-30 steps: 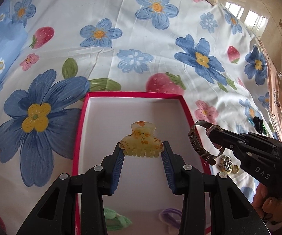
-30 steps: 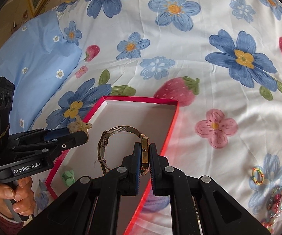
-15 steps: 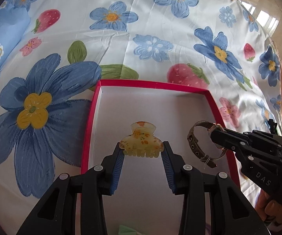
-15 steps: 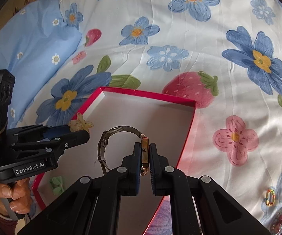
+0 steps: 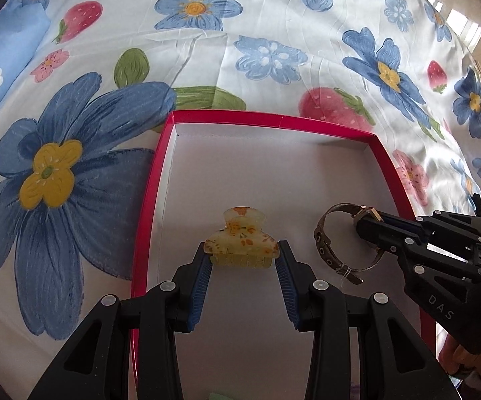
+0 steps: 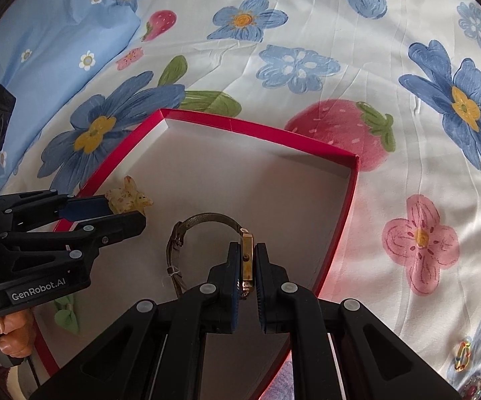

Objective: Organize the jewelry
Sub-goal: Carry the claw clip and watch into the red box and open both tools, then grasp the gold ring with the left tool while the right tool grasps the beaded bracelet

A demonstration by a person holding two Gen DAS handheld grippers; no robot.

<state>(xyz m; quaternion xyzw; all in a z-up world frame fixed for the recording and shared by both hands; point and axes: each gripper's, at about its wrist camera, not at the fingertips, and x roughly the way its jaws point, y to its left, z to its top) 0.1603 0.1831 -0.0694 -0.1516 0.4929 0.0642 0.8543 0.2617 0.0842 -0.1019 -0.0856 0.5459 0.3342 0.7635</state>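
A red-rimmed box (image 5: 274,120) with a white floor lies on the floral bedsheet; it also shows in the right wrist view (image 6: 340,220). My left gripper (image 5: 242,255) is shut on a yellow flowered hair claw (image 5: 240,243) and holds it above the box floor, left of centre. The claw also shows in the right wrist view (image 6: 128,196). My right gripper (image 6: 248,260) is shut on a gold-cased wristwatch (image 6: 247,253) with a brown mesh strap (image 6: 203,216), held above the box's right half. The watch also shows in the left wrist view (image 5: 327,243).
A green bow-like piece (image 6: 65,315) lies in the box's near left corner. A small multicoloured ring (image 6: 462,360) and a jewelled piece (image 6: 474,388) lie on the sheet at the lower right. A light-blue pillow (image 6: 40,40) sits at the back left.
Both grippers have moved forward over the box with their loads: the box looms larger, and the watch has gone from the box's right rim to over its floor.
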